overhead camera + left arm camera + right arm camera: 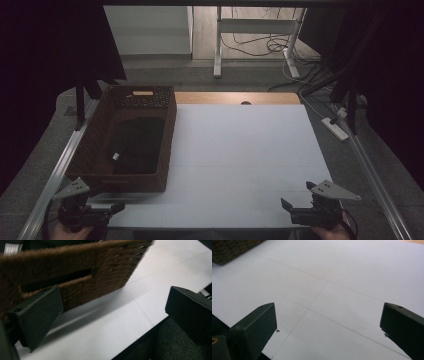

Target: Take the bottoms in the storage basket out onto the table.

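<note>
At 7 and 5 o'clock on the counter (240, 150), left claw (102, 212) and right claw (300, 210) sat open, empty; I'd approach basket (167, 145) garment (137, 145) straight from above.

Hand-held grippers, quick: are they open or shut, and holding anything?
Left hand-held gripper: open, holding nothing, near the front of the brown basket.
Right hand-held gripper: open, holding nothing, above the white table.

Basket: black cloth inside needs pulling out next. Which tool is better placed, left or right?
Left, probably. The left tool sits open just in front of the basket, whose near wall shows close up in the left gripper view. The right tool, also open, is across the white tabletop, far from the black cloth.
</note>
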`<state>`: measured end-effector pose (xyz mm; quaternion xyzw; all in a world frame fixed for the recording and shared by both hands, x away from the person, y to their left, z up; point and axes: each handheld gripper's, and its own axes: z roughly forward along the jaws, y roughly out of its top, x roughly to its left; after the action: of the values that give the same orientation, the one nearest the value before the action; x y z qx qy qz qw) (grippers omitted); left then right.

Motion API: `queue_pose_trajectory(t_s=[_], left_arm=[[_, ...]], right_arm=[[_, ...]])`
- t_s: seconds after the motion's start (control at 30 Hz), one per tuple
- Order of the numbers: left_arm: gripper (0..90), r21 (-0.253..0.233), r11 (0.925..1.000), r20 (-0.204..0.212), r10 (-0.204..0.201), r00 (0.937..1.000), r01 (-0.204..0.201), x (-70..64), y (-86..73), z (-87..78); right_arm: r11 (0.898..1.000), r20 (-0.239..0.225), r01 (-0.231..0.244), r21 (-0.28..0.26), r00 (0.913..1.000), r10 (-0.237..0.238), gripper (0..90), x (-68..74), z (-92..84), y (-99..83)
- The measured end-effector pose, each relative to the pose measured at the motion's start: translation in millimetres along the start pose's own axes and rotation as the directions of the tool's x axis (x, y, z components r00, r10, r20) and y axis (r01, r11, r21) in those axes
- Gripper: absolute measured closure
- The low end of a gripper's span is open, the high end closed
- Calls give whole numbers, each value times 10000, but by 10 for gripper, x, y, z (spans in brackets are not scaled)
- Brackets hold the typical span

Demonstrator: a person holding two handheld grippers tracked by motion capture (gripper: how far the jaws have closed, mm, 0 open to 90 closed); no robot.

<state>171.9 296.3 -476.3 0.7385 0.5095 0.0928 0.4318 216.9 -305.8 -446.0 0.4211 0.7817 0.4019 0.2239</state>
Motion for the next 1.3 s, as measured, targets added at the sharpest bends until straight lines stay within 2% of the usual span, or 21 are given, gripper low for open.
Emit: queue_pose_trajectory(t_s=[0.03,0.07,0.13,0.3,0.37,0.53,0.7,1.0,1.17,1.3], left_arm=[[8,-41,9998,312,175,9994,-173,-2,-2,-3],[7,-41,9998,312,175,9994,-173,-2,-2,-3],[5,324,9986,25,408,9992,-408,-36,13,30],[3,595,9965,-149,602,9981,-592,-65,24,54],[3,751,9952,-323,648,9974,-623,-81,31,72],[8,907,9941,-399,635,9972,-596,-84,38,87],[9,936,9944,-398,533,9978,-494,-73,41,88],[3,943,9937,-255,633,9977,-607,-75,48,86],[0,682,9939,-487,898,9948,-864,-86,63,50],[0,598,9933,-509,1020,9935,-989,-85,76,29]], right_arm=[[10000,62,-1,38,10000,1,12,2,3,1],[10000,62,-1,38,10000,1,12,2,3,1],[10000,82,-11,48,10000,11,12,5,4,2],[9999,-48,-80,84,10000,81,12,-6,12,4],[9999,-70,-66,106,10000,66,12,-7,12,4],[9998,-154,157,154,9998,-154,12,9,15,4],[9993,-170,305,225,9994,-301,12,24,23,7],[9993,-243,280,250,9993,-274,12,21,27,8],[9987,-335,391,315,9987,-380,12,31,29,9],[9988,-344,378,309,9987,-367,12,27,30,10]])
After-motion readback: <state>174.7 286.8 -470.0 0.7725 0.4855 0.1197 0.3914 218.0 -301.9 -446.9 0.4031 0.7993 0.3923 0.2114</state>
